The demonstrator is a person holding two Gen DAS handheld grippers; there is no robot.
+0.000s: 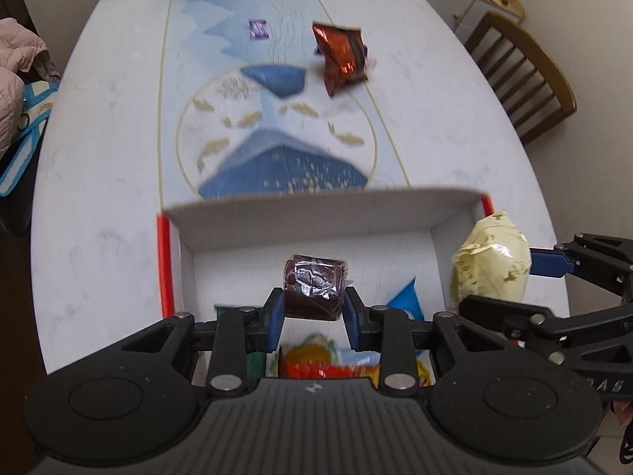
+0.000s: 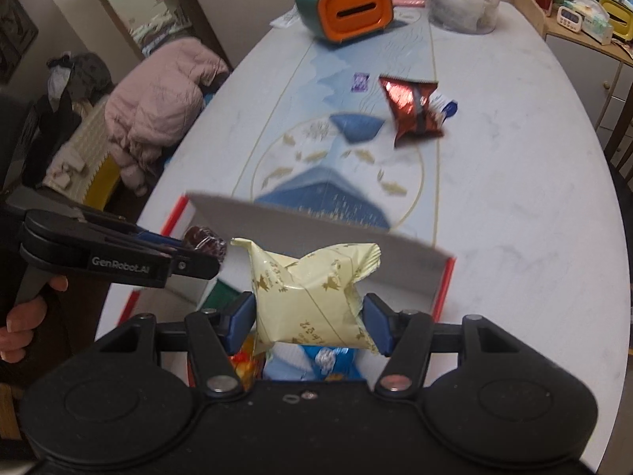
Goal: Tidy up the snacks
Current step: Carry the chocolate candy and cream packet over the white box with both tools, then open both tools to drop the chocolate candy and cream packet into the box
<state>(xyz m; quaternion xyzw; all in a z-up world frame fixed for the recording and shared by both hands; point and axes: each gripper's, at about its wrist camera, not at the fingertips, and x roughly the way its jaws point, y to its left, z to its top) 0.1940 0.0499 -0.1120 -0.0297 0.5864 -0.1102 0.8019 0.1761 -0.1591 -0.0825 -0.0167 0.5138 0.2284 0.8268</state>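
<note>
White lettering reading "GenRobot.AI" runs along the side of the left gripper [image 2: 198, 247], seen from the right wrist camera, and a few pale letters, too cut off to read, sit on the right gripper's [image 1: 494, 277] body in the left wrist view. The left gripper [image 1: 314, 308] is clamped on a dark brown cake in clear wrap [image 1: 314, 287], held above the open white box [image 1: 395, 213] with red outer sides. The right gripper [image 2: 308, 316] is clamped on a cream pillow pack with gold print [image 2: 312, 297]; its gold characters are too small to read. It hangs over the box's right part, above a blue-and-white packet [image 2: 324, 360] and orange-red packets [image 1: 328, 368] lying inside. Beyond the box's raised far wall, the pale oval table [image 2: 514, 217] lies open up to a red foil packet [image 1: 342, 57] and a small purple packet [image 1: 258, 29]. An orange-and-green tissue box [image 2: 346, 12] stands near the far edge, a wooden chair [image 1: 522, 75] beside the right edge.
</note>
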